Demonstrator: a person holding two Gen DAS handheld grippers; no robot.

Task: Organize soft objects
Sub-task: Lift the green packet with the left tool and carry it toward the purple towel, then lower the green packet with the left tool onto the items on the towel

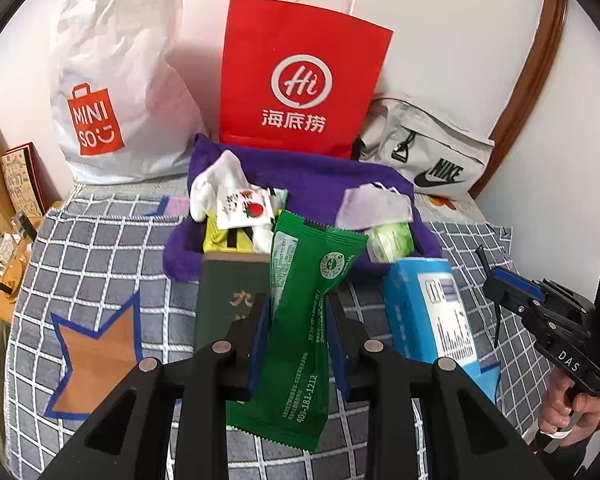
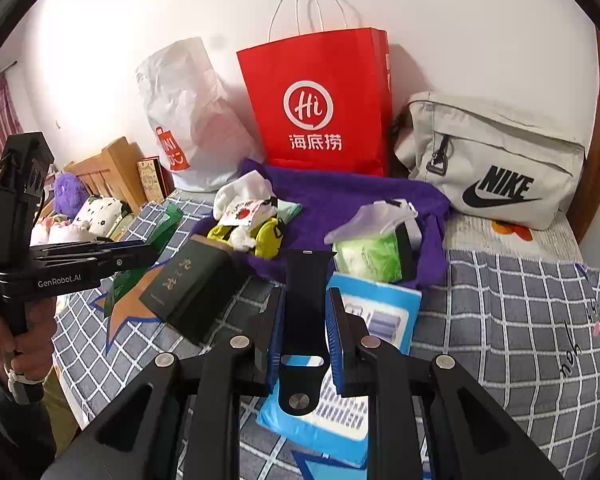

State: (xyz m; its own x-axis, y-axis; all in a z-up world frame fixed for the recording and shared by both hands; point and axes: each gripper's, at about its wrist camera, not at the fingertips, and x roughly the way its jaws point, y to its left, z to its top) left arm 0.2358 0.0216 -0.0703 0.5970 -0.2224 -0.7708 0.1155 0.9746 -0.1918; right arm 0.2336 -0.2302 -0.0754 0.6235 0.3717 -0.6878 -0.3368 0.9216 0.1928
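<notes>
In the left wrist view, my left gripper [image 1: 298, 320] is shut on a long green foil packet [image 1: 312, 280], which hangs upright between the blue pads above the checked blanket [image 1: 112, 256]. My right gripper [image 2: 305, 312] is shut on a black watch strap [image 2: 306, 280] that sticks out forward past the fingertips. Each gripper shows in the other's view: the right gripper [image 1: 496, 280] at the right edge, the left gripper [image 2: 140, 254] at the left with the green packet [image 2: 162, 224]. Behind both lies a purple towel [image 2: 340, 196] with socks and small packs on it.
A red paper bag [image 1: 300, 76], a white Miniso bag [image 1: 112, 92] and a grey Nike bag [image 2: 492, 160] stand against the wall. A dark green box [image 2: 192, 284], a blue tissue pack [image 2: 380, 312] and a green tissue pack [image 2: 368, 258] lie near the towel's front edge.
</notes>
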